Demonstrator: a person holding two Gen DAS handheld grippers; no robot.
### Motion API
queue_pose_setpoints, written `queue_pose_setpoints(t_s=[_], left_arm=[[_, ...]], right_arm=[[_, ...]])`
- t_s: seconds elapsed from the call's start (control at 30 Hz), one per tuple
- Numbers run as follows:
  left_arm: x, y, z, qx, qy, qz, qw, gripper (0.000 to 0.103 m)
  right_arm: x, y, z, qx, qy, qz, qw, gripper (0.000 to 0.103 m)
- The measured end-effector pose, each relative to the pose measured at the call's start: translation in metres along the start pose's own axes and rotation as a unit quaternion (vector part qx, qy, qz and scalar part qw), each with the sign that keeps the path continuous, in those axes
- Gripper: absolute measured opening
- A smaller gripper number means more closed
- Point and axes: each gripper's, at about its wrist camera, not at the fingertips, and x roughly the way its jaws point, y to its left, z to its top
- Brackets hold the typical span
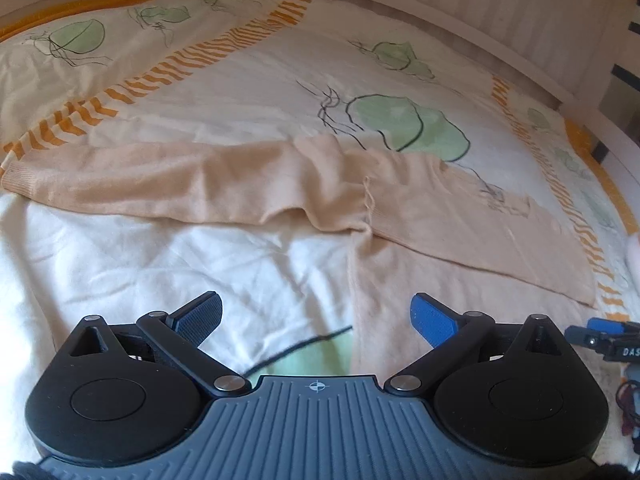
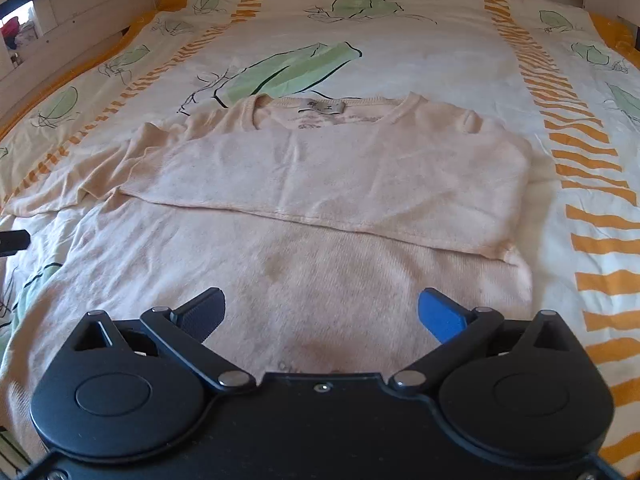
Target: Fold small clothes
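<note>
Sweater [image 2: 320,184] flat on duvet [image 2: 440,52], sleeve across chest; both tools gaping.

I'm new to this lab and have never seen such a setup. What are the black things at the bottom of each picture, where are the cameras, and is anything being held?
Each picture comes from a camera mounted on a hand-held gripper, looking forward along its two fingers. The left gripper and right gripper are both open and hold nothing. Ahead lies a peach sweater spread on a leaf-patterned bedcover. One sleeve is folded across its chest; the other sleeve lies stretched out sideways.
</note>
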Motion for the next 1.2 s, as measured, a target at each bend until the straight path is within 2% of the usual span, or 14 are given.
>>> queue_pose_setpoints(t_s=[0.17, 0.33, 0.53, 0.77, 1.0, 1.07, 1.2], left_arm=[[0.011, 0.023, 0.014, -0.020, -0.010, 0.033, 0.9992, 0.102], [0.020, 0.051, 0.026, -0.037, -0.015, 0.067, 0.9970, 0.102], [0.021, 0.092, 0.037, -0.084, -0.041, 0.096, 0.9910, 0.102], [0.022, 0.152, 0.042, -0.180, -0.056, 0.102, 0.9767, 0.102], [0.033, 0.205, 0.048, -0.239, -0.063, 0.104, 0.9633, 0.102], [0.035, 0.212, 0.051, -0.240, -0.069, 0.106, 0.9625, 0.102], [0.041, 0.222, 0.058, -0.224, -0.074, 0.107, 0.9660, 0.102]], right_arm=[[0.012, 0.001, -0.012, -0.030, -0.010, -0.018, 0.999, 0.103], [0.012, -0.001, -0.015, -0.027, -0.018, -0.016, 0.999, 0.103], [0.013, 0.001, -0.019, -0.032, -0.033, -0.021, 0.999, 0.103], [0.014, 0.001, -0.020, -0.032, -0.033, -0.021, 0.999, 0.103], [0.016, 0.002, -0.017, -0.032, -0.026, -0.027, 0.999, 0.103], [0.016, 0.003, -0.017, -0.030, -0.025, -0.029, 0.999, 0.103], [0.018, 0.005, -0.016, -0.029, -0.020, -0.035, 0.999, 0.103]])
